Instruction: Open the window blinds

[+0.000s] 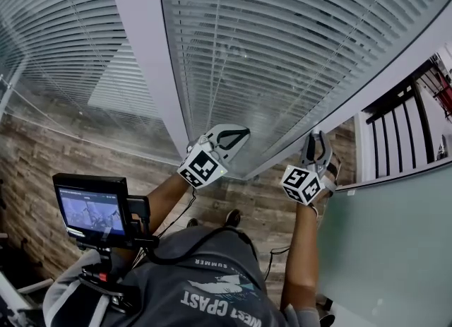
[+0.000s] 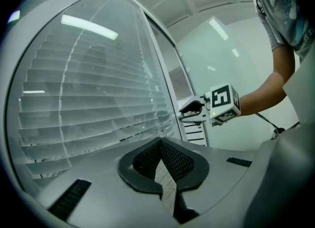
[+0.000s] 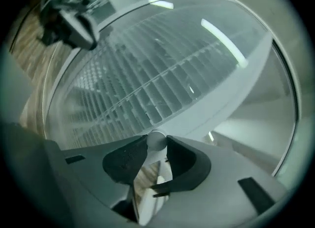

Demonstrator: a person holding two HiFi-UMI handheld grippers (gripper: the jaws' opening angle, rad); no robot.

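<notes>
Your left gripper (image 1: 244,133) is pinched shut on nothing, just hanging by the glass (image 1: 205,71). The blinds (image 1: 282,50) sit behind that glass with the slats looking closed, so nothing's opened yet. Your right gripper (image 1: 318,142) is the busy one — its jaws are clamped on the small white knob (image 3: 157,139) by the frame (image 1: 141,57). I'd say you're at the turn-the-knob step: next you'd roll that wrist about the knob's axis — keep the squeeze steady so it doesn't slip.

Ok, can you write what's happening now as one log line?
left claw: shut, empty | right claw: shut on white knob | blinds: closed
</notes>
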